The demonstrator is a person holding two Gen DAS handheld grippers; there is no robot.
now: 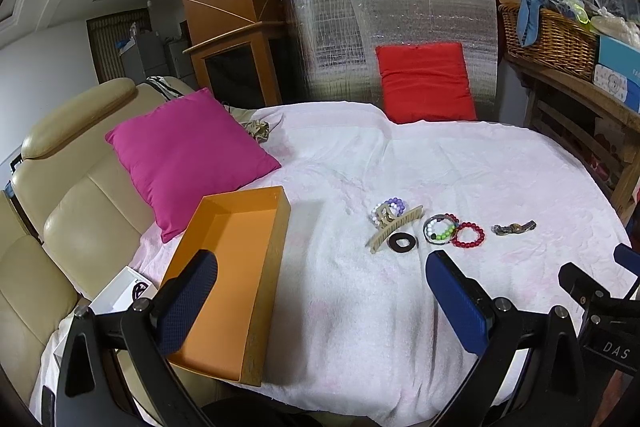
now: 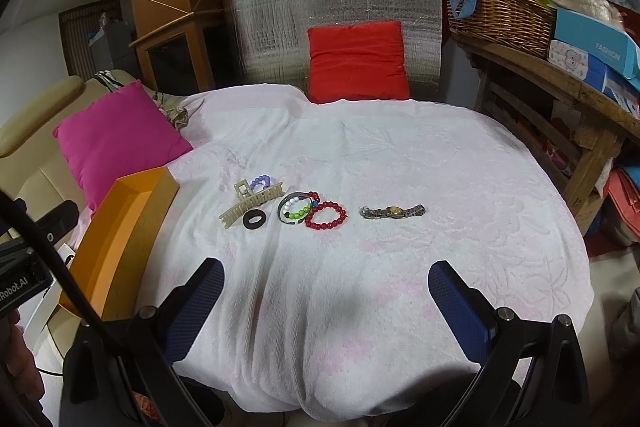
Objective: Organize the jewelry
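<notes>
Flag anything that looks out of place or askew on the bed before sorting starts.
Nothing is damaged or spilled. The jewelry lies bunched: the hair claw overlaps the purple bead bracelet, and the red bead bracelet touches the multicolored one. The watch lies apart. The orange box overhangs the bed's edge.

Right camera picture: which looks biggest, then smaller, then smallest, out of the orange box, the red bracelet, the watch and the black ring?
1. Orange box, by far the biggest, though it is also nearer the camera.
2. Watch and red bracelet look about alike: the watch longer, the bracelet rounder.
3. Black ring, the smallest.
</notes>
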